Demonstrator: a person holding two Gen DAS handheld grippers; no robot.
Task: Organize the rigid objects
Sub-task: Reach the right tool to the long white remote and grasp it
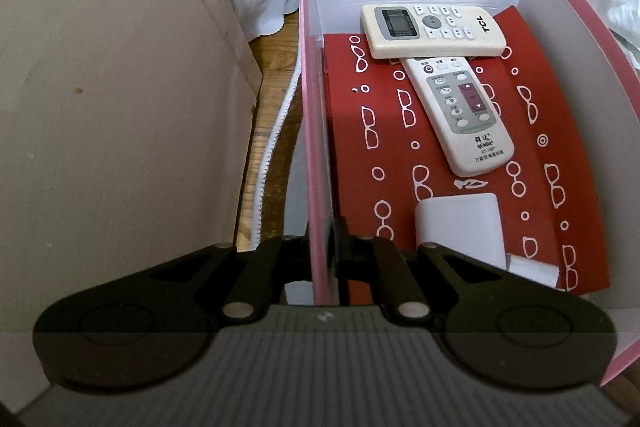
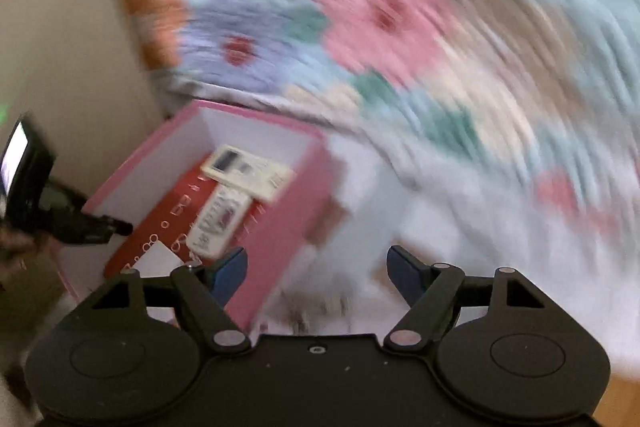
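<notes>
Left wrist view: the left gripper [image 1: 325, 251] is shut tight on the side wall of the pink box [image 1: 310, 107]. Two white remotes [image 1: 460, 115] and a small white block [image 1: 460, 227] are kept inside on a red sheet [image 1: 352, 147]. The right gripper [image 2: 316, 267] is held wide open with nothing in it, beside the box and over a flowery blanket [image 2: 380, 15].

The left wrist view is sharp, softly lit, with a dimmer band across the bottom and fisheye bending at the edges. The right wrist view is smeared by swirling motion blur, worst upper right.
</notes>
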